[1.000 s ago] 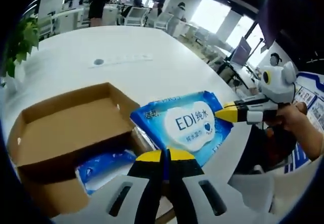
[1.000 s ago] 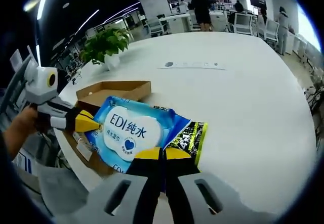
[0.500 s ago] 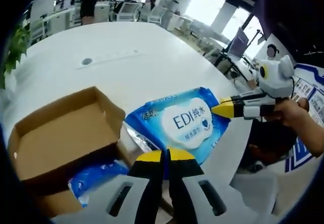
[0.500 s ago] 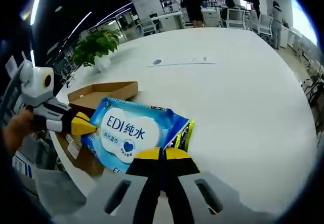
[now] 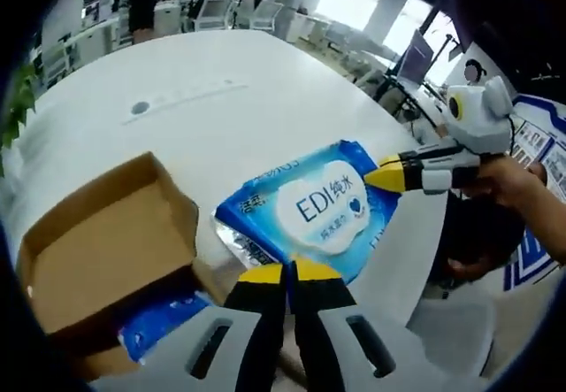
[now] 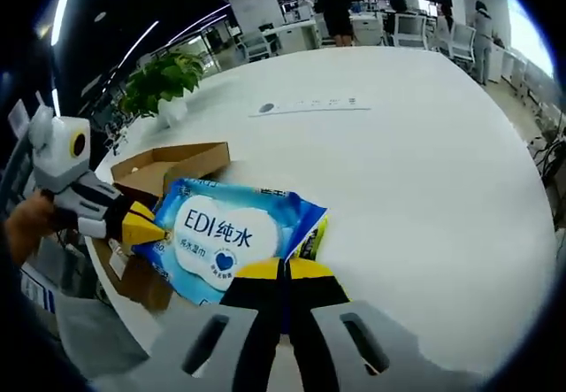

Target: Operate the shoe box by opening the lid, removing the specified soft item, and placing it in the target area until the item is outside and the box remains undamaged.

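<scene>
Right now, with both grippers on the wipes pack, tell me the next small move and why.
Probably carry the blue EDI wipes pack a little further over the white table and set it down. Both the left gripper and right gripper pinch its edges, and it already seems clear of the open cardboard shoe box.

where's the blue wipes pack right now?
The wipes pack is held between both grippers over the white table, just beside the open cardboard box. The left gripper and right gripper each clamp an edge.
</scene>
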{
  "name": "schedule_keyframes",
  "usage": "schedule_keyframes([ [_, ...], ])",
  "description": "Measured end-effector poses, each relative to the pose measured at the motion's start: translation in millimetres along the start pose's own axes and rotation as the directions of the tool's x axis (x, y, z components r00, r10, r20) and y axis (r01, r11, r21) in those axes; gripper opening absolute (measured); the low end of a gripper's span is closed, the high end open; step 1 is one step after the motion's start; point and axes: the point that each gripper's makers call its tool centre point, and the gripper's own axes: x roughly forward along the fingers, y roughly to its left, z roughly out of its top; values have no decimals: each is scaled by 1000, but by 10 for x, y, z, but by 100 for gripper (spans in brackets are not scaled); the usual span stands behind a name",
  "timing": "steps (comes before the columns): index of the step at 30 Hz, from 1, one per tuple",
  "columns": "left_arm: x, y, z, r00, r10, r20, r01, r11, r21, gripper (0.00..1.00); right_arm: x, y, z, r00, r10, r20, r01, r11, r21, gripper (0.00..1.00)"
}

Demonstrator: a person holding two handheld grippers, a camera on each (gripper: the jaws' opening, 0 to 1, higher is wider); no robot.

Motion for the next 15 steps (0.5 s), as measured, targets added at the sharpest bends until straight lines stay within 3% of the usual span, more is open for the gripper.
schedule_keyframes([
  [15,163,161,-66,993,71,-92,-59,991,124,0,292,-33,-104,1000,4,-29,-3,1000,8,0],
])
